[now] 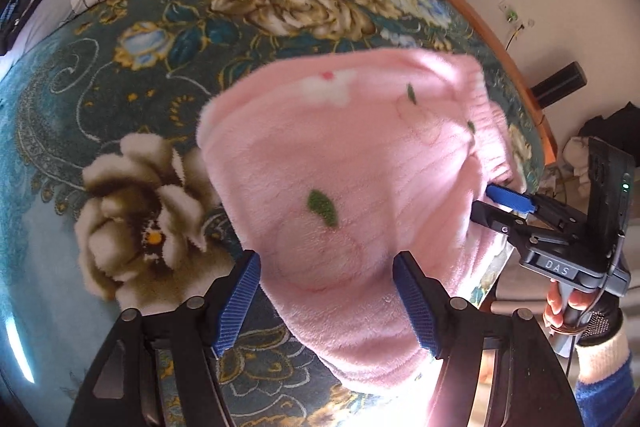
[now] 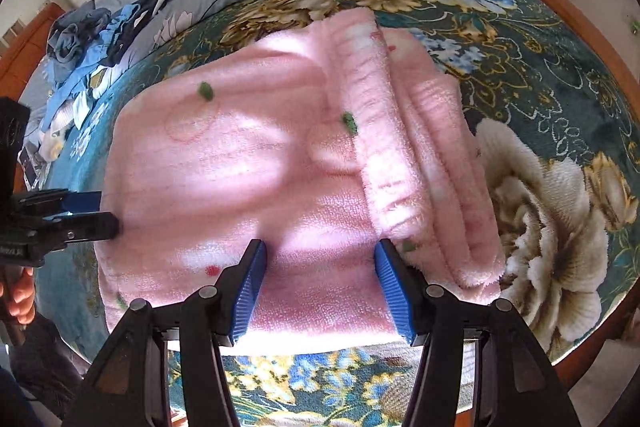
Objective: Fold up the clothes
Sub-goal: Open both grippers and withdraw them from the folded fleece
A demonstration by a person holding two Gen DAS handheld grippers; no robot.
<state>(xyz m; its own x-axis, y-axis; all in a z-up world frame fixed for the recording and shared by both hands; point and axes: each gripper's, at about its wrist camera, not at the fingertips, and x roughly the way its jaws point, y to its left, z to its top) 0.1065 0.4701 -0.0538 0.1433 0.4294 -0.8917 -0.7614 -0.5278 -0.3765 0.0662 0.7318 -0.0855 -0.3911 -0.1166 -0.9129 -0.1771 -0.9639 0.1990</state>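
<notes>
Your left gripper (image 1: 326, 301) and right gripper (image 2: 318, 287) both stood released over the near edge of the pink fleece garment (image 2: 240, 163), lying doubled on the floral blanket (image 2: 560, 75) toward twelve o'clock, perhaps mid-fold, perhaps finished.

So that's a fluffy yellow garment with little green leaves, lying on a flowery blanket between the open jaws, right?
Not quite: the fluffy garment is pink, not yellow, as both wrist views show. The rest holds: it has little green leaves, lies on the flowery blanket, and the jaws stand open around it.
</notes>
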